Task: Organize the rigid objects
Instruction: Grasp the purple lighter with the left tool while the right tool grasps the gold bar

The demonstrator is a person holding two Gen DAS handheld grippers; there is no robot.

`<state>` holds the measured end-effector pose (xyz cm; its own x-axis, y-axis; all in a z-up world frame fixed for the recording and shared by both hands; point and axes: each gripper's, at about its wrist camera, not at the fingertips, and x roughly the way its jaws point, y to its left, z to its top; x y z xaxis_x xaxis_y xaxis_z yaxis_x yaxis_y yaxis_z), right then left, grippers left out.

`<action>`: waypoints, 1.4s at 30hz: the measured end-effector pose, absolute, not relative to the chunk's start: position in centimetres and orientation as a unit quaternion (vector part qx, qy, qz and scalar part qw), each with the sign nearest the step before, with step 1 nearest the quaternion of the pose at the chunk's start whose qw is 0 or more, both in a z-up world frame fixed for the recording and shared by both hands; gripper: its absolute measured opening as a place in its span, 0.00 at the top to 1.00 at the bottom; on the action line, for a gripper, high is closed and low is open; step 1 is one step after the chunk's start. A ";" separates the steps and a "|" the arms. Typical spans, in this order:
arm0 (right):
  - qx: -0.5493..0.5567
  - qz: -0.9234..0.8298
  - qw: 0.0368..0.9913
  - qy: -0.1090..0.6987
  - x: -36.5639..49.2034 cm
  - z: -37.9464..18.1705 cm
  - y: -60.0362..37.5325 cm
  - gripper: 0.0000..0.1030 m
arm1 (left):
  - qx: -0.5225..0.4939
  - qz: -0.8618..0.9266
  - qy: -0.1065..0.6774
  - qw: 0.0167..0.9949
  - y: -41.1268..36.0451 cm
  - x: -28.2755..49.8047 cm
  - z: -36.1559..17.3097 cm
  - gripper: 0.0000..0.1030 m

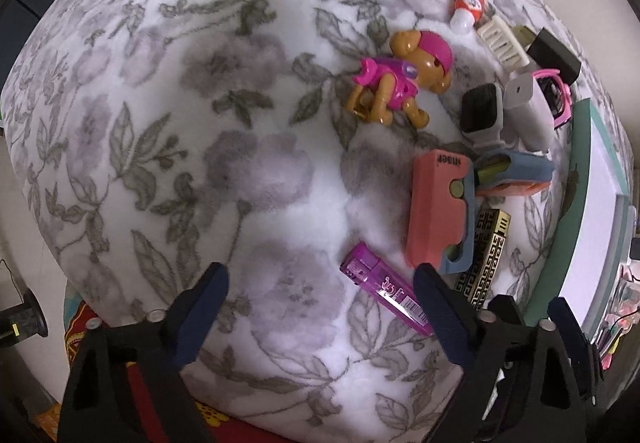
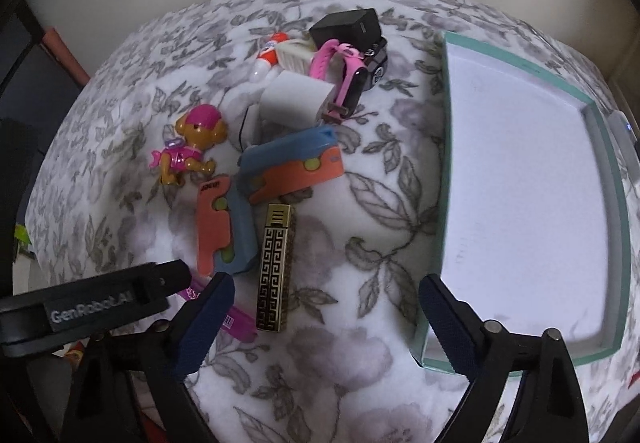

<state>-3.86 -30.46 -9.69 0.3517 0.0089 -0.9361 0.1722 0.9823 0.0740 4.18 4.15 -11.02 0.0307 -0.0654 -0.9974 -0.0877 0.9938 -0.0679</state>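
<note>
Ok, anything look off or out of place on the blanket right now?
Nothing damaged. The toy dog lies tipped on its side, and the chargers, watches and lighters sit in a loose heap beside the teal-rimmed tray, which holds nothing yet. Both grippers are open, holding nothing.

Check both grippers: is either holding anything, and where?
Nothing is held. The left gripper and the right gripper both stand open over the floral blanket.
</note>
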 end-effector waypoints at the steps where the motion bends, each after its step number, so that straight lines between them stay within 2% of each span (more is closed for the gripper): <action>1: 0.078 -0.047 0.818 0.569 -3.8 -9.8 -30.3 0.12 | -0.058 0.005 0.699 0.712 4.0 4.1 -11.3 0.17; 5: 0.065 -0.043 0.818 0.571 -3.3 -10.2 -30.0 0.21 | -0.066 -0.005 0.708 0.703 3.1 3.6 -12.0 0.19; 9: 0.063 -0.031 0.813 0.578 -3.0 -10.8 -29.8 0.31 | -0.067 -0.013 0.714 0.697 1.3 4.0 -12.7 0.35; 10: 0.062 -0.029 0.813 0.578 -2.7 -11.0 -29.5 0.36 | -0.071 -0.015 0.719 0.691 1.0 4.0 -13.2 0.39; 11: 0.060 -0.027 0.813 0.579 -2.6 -11.2 -29.4 0.40 | -0.072 -0.015 0.722 0.688 0.9 4.3 -13.3 0.40; 18: 0.064 -0.026 0.810 0.582 -1.9 -12.0 -29.0 0.49 | -0.046 0.002 0.716 0.696 -1.3 4.6 -14.3 0.43; 21: 0.048 -0.028 0.809 0.585 -1.6 -12.2 -28.7 0.53 | -0.026 -0.004 0.711 0.702 -2.3 4.7 -13.8 0.53; 22: 0.045 -0.027 0.809 0.585 -1.7 -12.1 -28.5 0.57 | -0.019 -0.010 0.710 0.704 -2.9 4.7 -13.8 0.57; 27: 0.033 -0.024 0.808 0.587 -1.6 -12.3 -28.3 0.67 | 0.008 -0.016 0.707 0.707 -5.5 4.6 -14.0 0.59; 29: 0.031 -0.025 0.807 0.589 -1.9 -12.3 -28.5 0.76 | 0.010 -0.019 0.707 0.706 -6.1 4.3 -13.9 0.59; 31: 0.035 -0.032 0.804 0.592 -2.2 -12.3 -28.8 0.79 | 0.021 -0.020 0.706 0.708 -7.0 4.2 -14.1 0.60; 42: 0.082 -0.055 0.786 0.610 -4.5 -12.4 -31.5 0.81 | 0.067 -0.050 0.689 0.720 -12.4 3.3 -13.1 0.76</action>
